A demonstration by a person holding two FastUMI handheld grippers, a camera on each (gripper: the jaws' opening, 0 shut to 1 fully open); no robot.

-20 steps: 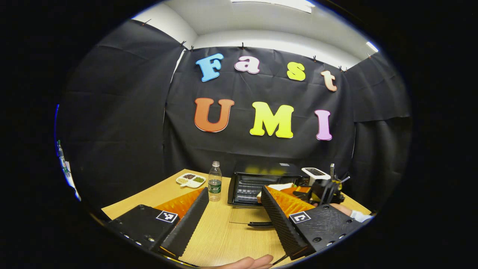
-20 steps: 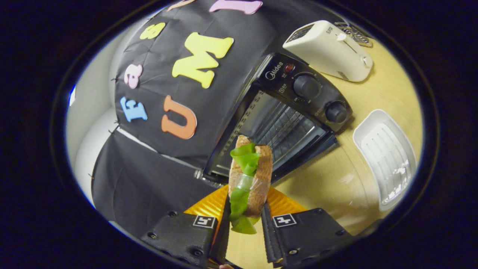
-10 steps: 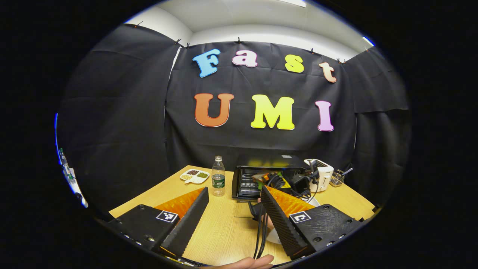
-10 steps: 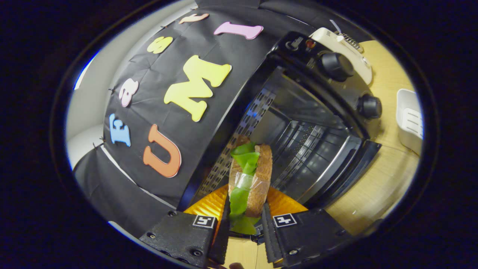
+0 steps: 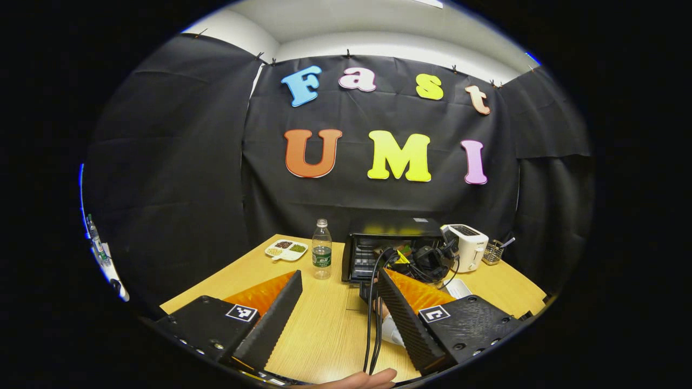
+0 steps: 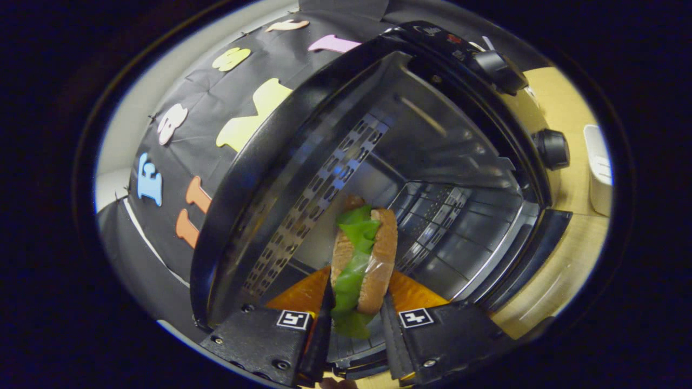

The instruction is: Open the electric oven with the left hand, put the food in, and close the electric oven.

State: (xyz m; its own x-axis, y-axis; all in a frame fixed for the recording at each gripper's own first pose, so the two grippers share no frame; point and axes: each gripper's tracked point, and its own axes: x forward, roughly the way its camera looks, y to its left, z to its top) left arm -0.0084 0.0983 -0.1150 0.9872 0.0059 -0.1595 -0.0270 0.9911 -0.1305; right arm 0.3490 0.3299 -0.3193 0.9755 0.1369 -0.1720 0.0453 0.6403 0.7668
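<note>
Behind the left gripper [image 5: 339, 319], whose fingers are standing wide apart with nothing between them, the electric oven [image 5: 390, 247] is sitting on the wooden table [image 5: 324, 329] with its door down. A water bottle [image 5: 321, 249] is standing just left of the oven, a white toaster [image 5: 468, 247] just right of it, and the other gripper is reaching into its mouth.

Seen from the right gripper view, the right gripper [image 6: 354, 319] is pinching the sandwich [image 6: 363, 259] between both fingers, holding it inside the oven's open cavity above the rack.
</note>
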